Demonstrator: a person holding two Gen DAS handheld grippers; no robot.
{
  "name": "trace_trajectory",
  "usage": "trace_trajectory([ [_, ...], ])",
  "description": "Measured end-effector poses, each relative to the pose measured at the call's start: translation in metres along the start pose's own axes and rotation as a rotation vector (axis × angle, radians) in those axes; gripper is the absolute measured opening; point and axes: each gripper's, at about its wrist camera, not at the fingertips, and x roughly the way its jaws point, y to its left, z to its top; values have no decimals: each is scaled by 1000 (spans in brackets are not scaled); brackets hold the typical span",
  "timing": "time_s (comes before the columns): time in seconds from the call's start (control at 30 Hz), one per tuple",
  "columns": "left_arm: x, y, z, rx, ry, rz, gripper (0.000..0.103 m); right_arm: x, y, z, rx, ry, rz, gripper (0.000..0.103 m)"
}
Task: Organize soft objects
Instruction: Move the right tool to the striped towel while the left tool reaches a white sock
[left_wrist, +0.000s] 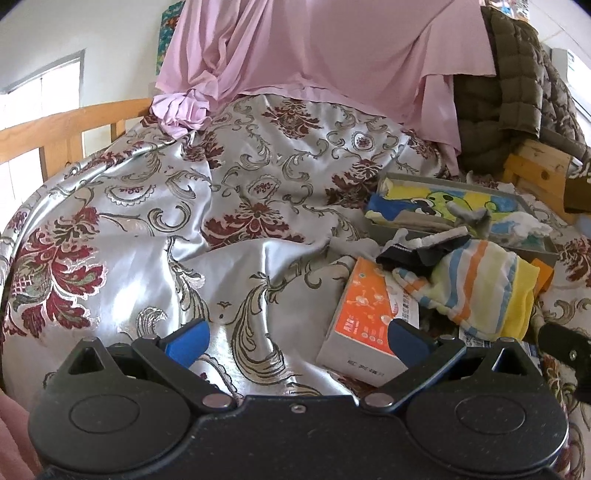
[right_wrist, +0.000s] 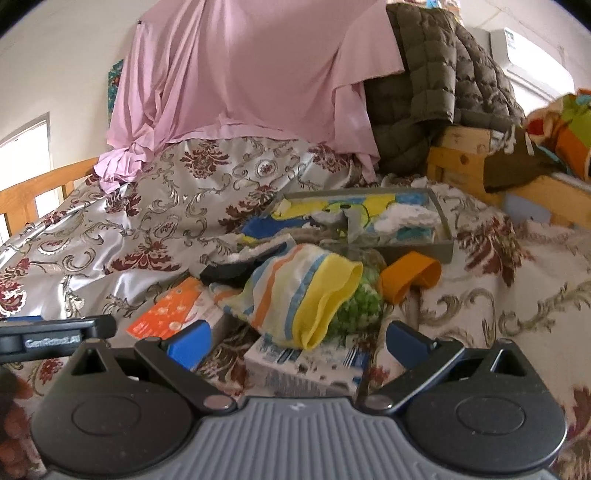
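Note:
A striped cloth with a yellow band (right_wrist: 295, 295) lies in a heap of soft things on the floral bedspread (left_wrist: 166, 229); it also shows in the left wrist view (left_wrist: 476, 288). A dark sock (right_wrist: 229, 271) lies just behind it. A grey tray (right_wrist: 445, 236) holds folded cloths, and shows in the left wrist view too (left_wrist: 391, 225). My right gripper (right_wrist: 297, 343) is open and empty, just in front of the striped cloth. My left gripper (left_wrist: 295, 341) is open and empty, left of the heap, over the bedspread.
An orange box (left_wrist: 360, 314) and a white-blue box (right_wrist: 306, 363) lie under the heap. An orange cup (right_wrist: 410, 277) lies by the tray. A pink sheet (right_wrist: 240, 74) and an olive quilted jacket (right_wrist: 436, 92) hang behind. Wooden bed rails (left_wrist: 55, 129) stand left.

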Motion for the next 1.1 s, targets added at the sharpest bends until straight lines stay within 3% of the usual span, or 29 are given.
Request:
trace_trajectory([
  [0.33,18,-7,25,30,-47,-45,102,47,1,16,-200,-78,-3,103],
  [0.5,41,-15,45,40,-54,-107,102,63,-2,15,-229,-78,5,103],
  [0.73,74,-35,60,118,-76,-216,102,68,4,8,-283,-79,15,103],
  [0.87,93,-46,69,170,-84,-321,102,76,13,4,-346,-83,9,103],
  [1.1,130,-58,87,247,-44,-467,102,101,21,0,-436,-97,-2,103],
])
